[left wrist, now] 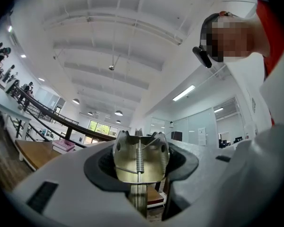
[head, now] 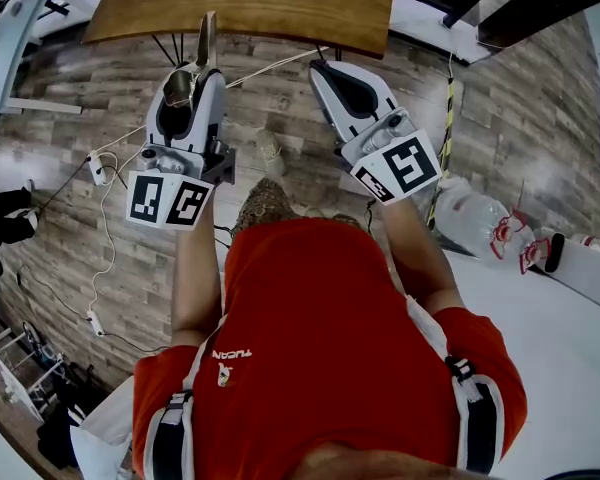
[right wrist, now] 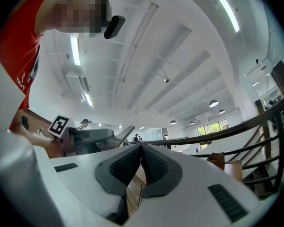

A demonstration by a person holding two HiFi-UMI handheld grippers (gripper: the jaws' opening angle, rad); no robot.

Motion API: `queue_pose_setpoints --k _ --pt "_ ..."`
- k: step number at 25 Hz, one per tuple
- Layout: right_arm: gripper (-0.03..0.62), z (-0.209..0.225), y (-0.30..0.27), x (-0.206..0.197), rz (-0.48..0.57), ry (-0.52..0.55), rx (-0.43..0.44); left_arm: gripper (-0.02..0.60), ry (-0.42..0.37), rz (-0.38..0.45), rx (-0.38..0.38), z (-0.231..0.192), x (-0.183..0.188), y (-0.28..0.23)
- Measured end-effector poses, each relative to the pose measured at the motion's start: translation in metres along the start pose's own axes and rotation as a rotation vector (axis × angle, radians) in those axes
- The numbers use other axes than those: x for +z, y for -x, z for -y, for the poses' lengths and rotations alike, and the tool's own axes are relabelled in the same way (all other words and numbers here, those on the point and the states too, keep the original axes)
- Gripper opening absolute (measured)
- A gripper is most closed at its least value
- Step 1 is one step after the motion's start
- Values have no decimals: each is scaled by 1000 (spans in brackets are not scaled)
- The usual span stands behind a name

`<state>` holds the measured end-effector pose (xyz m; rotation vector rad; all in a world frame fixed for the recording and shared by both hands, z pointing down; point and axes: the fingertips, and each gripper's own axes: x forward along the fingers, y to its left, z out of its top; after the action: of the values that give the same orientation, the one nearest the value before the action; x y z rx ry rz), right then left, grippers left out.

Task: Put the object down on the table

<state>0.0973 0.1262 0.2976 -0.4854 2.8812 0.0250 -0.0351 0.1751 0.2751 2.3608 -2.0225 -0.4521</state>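
Observation:
My left gripper [head: 193, 76] is shut on a shiny metal tool with a spring [head: 185, 86]; its flat handle [head: 209, 38] sticks out ahead toward the wooden table [head: 242, 4]. In the left gripper view the metal tool [left wrist: 140, 156] fills the gap between the white jaws, spring down its middle. My right gripper [head: 321, 66] hangs beside it in the air, shut, with nothing in it. Its dark ribbed pads [right wrist: 154, 166] meet at the tip in the right gripper view. Both grippers are over the wood-look floor, just short of the table's near edge.
A white table [head: 550, 318] lies at the right with a plastic bottle [head: 477, 214] and red-white items [head: 525, 246] on it. White cables and a power strip [head: 98, 168] run across the floor at the left. A stair rail [right wrist: 236, 126] shows in the right gripper view.

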Motion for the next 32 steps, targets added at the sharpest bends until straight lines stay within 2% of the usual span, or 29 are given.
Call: queue_pose_setpoints --k 4,10,15,20,26,32 --pt "25 36 -32 -13 -18 18 -31 205 6 -4 -24 -34 -13 -43" --pt "25 89 -122 -28 -59 48 -80 205 19 -23 -66 -117 -18 -119" --pt "25 133 -195 -44 -97 61 -114 204 28 -63 -105 -183 -26 -182" --pt "25 169 -251 -62 -146 75 -152 206 48 -122 -150 -230 -47 -234" --pt "25 211 -281 -90 -201 78 -209 206 85 -192 -182 -260 -84 -284" --pt "25 249 -284 -113 -243 83 -234 206 91 -283 -208 -257 -125 -319"
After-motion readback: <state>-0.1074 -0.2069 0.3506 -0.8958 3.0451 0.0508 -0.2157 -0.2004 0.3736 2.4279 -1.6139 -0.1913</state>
